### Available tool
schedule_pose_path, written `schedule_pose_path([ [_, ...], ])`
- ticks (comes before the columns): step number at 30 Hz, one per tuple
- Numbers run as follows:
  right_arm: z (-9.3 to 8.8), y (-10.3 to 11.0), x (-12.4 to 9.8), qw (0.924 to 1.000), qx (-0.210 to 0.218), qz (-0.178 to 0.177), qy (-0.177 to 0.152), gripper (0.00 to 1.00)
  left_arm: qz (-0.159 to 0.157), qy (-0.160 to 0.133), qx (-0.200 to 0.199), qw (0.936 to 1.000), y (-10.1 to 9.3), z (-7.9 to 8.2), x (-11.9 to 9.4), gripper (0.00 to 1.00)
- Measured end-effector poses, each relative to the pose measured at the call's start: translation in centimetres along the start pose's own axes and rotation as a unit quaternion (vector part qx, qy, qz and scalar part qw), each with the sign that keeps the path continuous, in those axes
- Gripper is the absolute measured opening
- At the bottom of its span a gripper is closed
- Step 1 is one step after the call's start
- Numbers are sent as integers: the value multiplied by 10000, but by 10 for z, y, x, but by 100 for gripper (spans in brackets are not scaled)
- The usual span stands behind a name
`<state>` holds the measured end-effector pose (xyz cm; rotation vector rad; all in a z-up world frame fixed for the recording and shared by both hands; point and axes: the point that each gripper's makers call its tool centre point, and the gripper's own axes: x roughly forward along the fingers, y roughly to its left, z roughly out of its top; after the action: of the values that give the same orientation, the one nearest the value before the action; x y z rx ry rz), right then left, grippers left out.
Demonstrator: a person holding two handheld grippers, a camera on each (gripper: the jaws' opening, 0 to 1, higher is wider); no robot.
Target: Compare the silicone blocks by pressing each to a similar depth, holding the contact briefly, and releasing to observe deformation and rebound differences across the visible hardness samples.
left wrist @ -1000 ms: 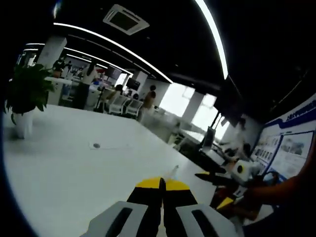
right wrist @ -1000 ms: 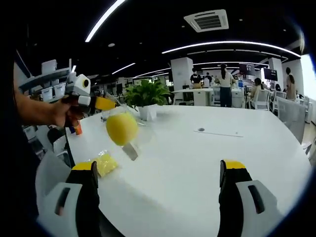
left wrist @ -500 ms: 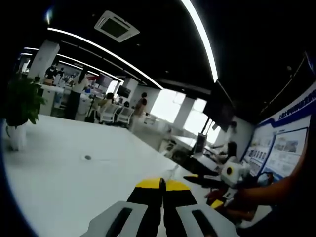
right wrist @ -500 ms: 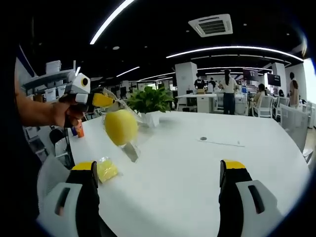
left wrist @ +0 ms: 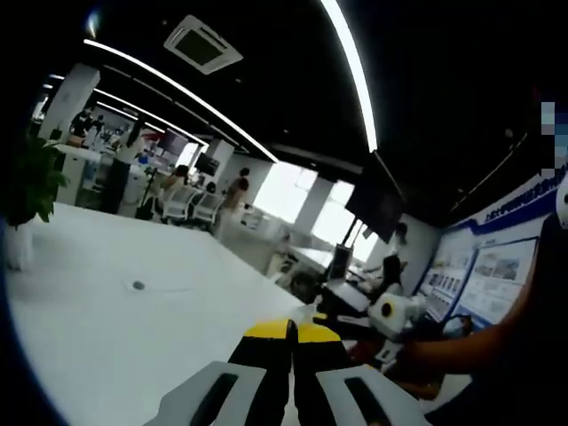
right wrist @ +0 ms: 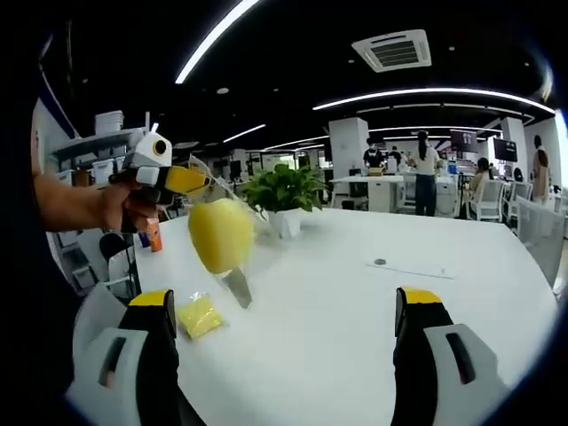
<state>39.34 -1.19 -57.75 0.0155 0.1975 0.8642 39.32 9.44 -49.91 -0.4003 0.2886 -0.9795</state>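
Observation:
In the right gripper view a hand holds my left gripper (right wrist: 197,181) above the white table (right wrist: 337,328). It is shut on the top of a clear plastic bag, and a rounded yellow silicone block (right wrist: 220,234) hangs in the bag over the table. A smaller yellow block (right wrist: 200,315) in its own clear wrap lies on the table below it. My right gripper (right wrist: 288,306) stands open and empty, with its jaws wide apart, nearer than both blocks. In the left gripper view my left gripper (left wrist: 291,330) has its yellow tips pressed together, with a sliver of clear plastic beyond them.
A potted plant (right wrist: 284,191) stands behind the hanging block. A small dark disc (right wrist: 380,262) with a thin cable lies mid-table. The right gripper (left wrist: 390,312) and a person's arm show at the right of the left gripper view. People, desks and chairs are far behind.
Both views have panned a little, so the plant and background shifted. The left gripper keeps its hold on the hanging bag, and the right jaws stay apart.

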Motion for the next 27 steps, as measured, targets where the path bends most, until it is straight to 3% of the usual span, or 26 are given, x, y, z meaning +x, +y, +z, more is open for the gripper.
schedule_pose_path([
  [12, 20, 15, 16, 9989, -153, 367, -232, 97, -341, -30, -99, 9994, -13, 6, -1, 0],
  [19, 32, 35, 25, 9961, -288, 709, -435, 96, -574, -7, -125, 9983, -26, 7, -1, 0],
  [26, 41, 47, 32, 9931, -118, 959, -668, 96, -749, -28, -234, 9969, -33, 8, 0, 0],
  [27, 43, 48, 33, 9927, -69, 970, -719, 92, -754, -26, -244, 9969, -33, 8, 1, 0],
])
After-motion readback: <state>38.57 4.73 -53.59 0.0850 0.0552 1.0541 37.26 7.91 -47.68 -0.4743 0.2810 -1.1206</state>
